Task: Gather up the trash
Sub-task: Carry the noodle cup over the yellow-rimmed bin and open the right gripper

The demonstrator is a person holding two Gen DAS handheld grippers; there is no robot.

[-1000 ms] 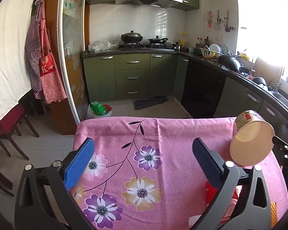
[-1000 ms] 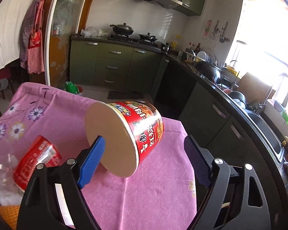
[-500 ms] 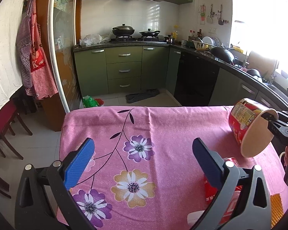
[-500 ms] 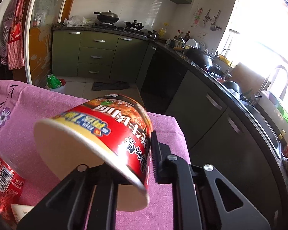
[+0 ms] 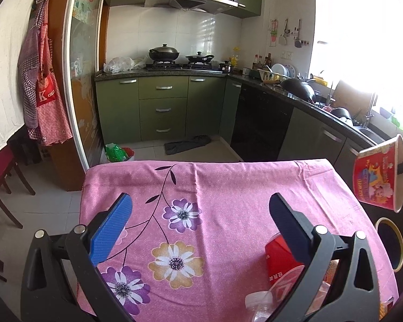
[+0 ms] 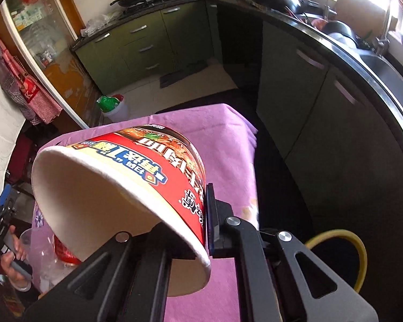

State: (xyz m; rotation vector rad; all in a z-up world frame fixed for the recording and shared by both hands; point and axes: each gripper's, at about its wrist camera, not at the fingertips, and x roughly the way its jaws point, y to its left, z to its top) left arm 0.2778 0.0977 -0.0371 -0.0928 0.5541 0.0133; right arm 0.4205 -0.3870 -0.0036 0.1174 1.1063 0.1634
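Note:
A red instant-noodle cup (image 6: 137, 166) hangs tilted in the air, its open mouth facing the camera. My right gripper (image 6: 198, 241) is shut on its rim, one pad outside the wall and the other finger inside the cup. In the left wrist view the noodle cup (image 5: 376, 177) floats past the table's right edge, above a dark bin with a yellow rim (image 5: 389, 244). My left gripper (image 5: 198, 222) stands open over the pink flowered tablecloth (image 5: 228, 182) with nothing between its fingers. A crushed red can (image 5: 279, 263) and a clear plastic bottle (image 5: 258, 303) lie by its right finger.
The yellow-rimmed bin (image 6: 338, 257) stands on the floor between the table (image 6: 228, 139) and the dark kitchen cabinets (image 6: 322, 102). A small floor bin with a green bag (image 5: 118, 153) sits beyond the table. A hand (image 6: 13, 263) shows at the lower left.
My right gripper closed on the noodle cup's rim, lifted it and carried it right, past the table edge toward the yellow-rimmed bin. The left gripper stayed open and hardly moved.

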